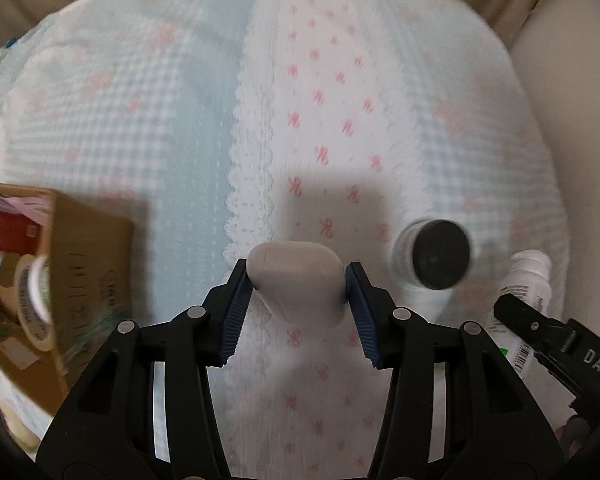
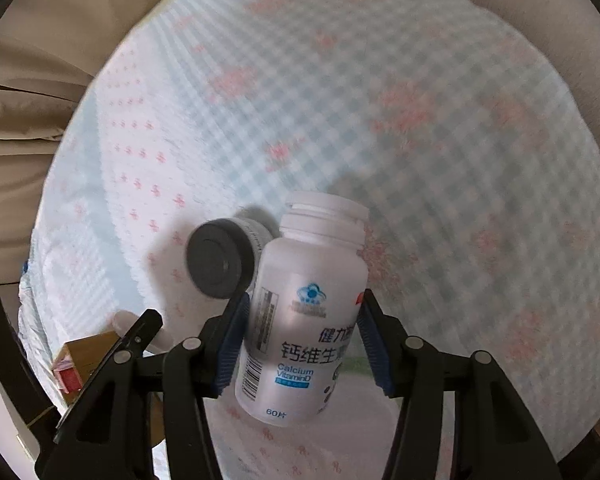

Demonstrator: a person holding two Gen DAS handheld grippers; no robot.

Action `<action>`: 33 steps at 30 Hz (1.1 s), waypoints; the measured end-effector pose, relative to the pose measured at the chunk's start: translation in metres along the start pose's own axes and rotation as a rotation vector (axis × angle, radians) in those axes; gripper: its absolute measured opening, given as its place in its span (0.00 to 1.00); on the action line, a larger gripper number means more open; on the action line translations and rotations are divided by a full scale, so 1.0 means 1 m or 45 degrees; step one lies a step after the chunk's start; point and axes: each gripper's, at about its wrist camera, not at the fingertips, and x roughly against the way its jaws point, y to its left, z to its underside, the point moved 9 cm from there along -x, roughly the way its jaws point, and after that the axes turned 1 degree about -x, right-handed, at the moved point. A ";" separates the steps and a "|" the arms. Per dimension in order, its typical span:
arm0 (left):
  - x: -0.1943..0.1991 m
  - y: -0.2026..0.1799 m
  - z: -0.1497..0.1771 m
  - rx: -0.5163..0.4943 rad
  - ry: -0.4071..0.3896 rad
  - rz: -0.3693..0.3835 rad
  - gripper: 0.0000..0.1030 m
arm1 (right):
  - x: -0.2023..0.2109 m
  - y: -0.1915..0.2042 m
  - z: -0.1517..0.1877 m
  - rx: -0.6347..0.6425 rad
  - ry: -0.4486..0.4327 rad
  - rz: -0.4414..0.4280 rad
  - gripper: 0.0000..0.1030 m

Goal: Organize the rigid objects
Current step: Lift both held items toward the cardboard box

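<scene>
Left wrist view: left gripper (image 1: 299,276) clamped on beige case (image 1: 296,278); cardboard box (image 1: 88,256) partly filled. Right gripper (image 2: 303,334) clamped on calcium bottle (image 2: 304,320). Black-lidded jar (image 1: 436,254) left on bedspread (image 1: 180,120). Roughly midway judged.

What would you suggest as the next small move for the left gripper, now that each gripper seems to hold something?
Probably carry the left gripper leftward toward the cardboard box. Its pads are clamped on the beige case, and the box, already holding a tape roll, sits open at its left. The right gripper is occupied with the white bottle.
</scene>
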 end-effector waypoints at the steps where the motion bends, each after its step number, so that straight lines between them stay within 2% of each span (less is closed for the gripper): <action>1: 0.011 -0.003 -0.001 0.001 -0.023 0.015 0.43 | 0.009 0.002 0.001 0.009 -0.017 -0.007 0.48; 6: 0.066 0.005 -0.001 0.005 -0.119 0.062 0.43 | 0.045 0.019 0.011 0.042 -0.089 -0.079 0.47; 12: 0.143 0.038 0.004 0.038 -0.245 0.083 0.43 | 0.105 0.062 0.030 0.143 -0.173 -0.252 0.47; 16: 0.190 0.081 0.013 0.083 -0.296 0.063 0.43 | 0.139 0.104 0.051 0.246 -0.203 -0.344 0.47; 21: 0.236 0.147 0.026 0.143 -0.336 0.042 0.43 | 0.162 0.158 0.092 0.347 -0.198 -0.420 0.47; 27: 0.260 0.230 0.035 0.150 -0.361 0.015 0.43 | 0.162 0.234 0.153 0.460 -0.153 -0.497 0.47; 30: 0.258 0.279 0.035 0.132 -0.337 0.015 0.43 | 0.150 0.271 0.180 0.463 -0.117 -0.534 0.47; 33: 0.249 0.316 0.034 0.116 -0.305 0.034 0.43 | 0.138 0.301 0.200 0.449 -0.113 -0.517 0.47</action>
